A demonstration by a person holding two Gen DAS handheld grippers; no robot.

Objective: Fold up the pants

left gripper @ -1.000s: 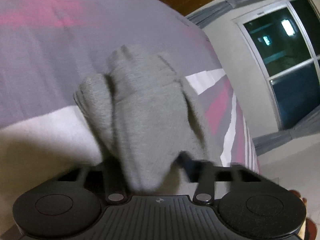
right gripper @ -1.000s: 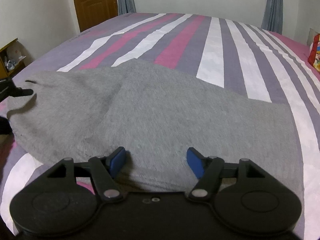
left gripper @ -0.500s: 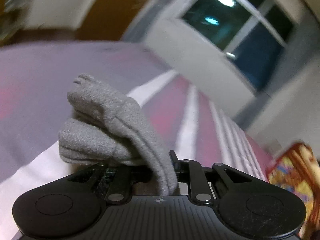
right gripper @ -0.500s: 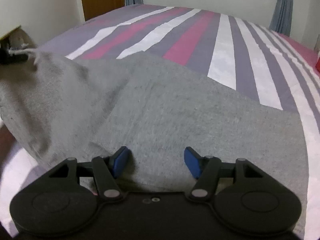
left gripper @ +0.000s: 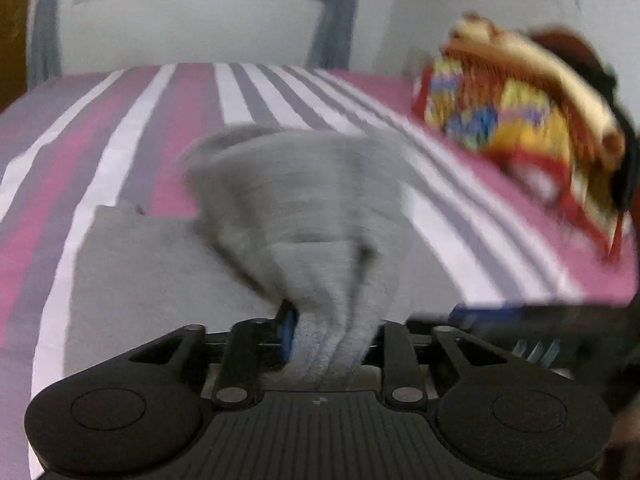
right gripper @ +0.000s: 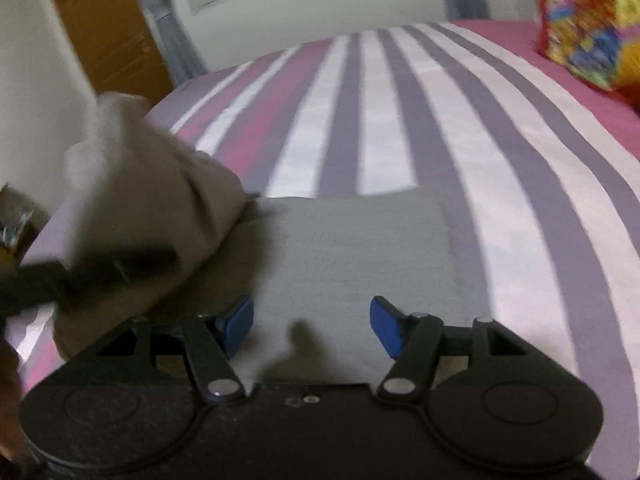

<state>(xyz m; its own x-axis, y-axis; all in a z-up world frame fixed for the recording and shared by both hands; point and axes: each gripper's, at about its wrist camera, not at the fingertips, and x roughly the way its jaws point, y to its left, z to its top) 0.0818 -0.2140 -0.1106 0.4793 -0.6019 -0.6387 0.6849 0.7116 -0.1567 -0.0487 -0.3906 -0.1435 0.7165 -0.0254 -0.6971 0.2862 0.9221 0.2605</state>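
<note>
Here the grey pants (left gripper: 168, 280) lie partly flat on the striped bed (left gripper: 132, 152), with one bunched end lifted off the flat layer. The left tongs (left gripper: 332, 328) are clamped on that raised bunch: the cloth fills the narrow gap between the blue pads and rises from them in a blurred fold above the flat part. Their jaws have just been loosening a little, with the cloth still pinched between them. In the left wrist view, the tip of the right tongs shows as a dark, smeared bar with blue at the right edge, low over the bed.

The right tongs (right gripper: 312, 326) stand wide, their blue pads apart and pressing on nothing, just over the near edge of the flat grey panel (right gripper: 360, 252). To their left the lifted bunch (right gripper: 148, 184) hangs from the blurred left tongs. A bright patterned pillow (right gripper: 588, 36) sits on the pink far corner of the bed, well apart from the pants.
</note>
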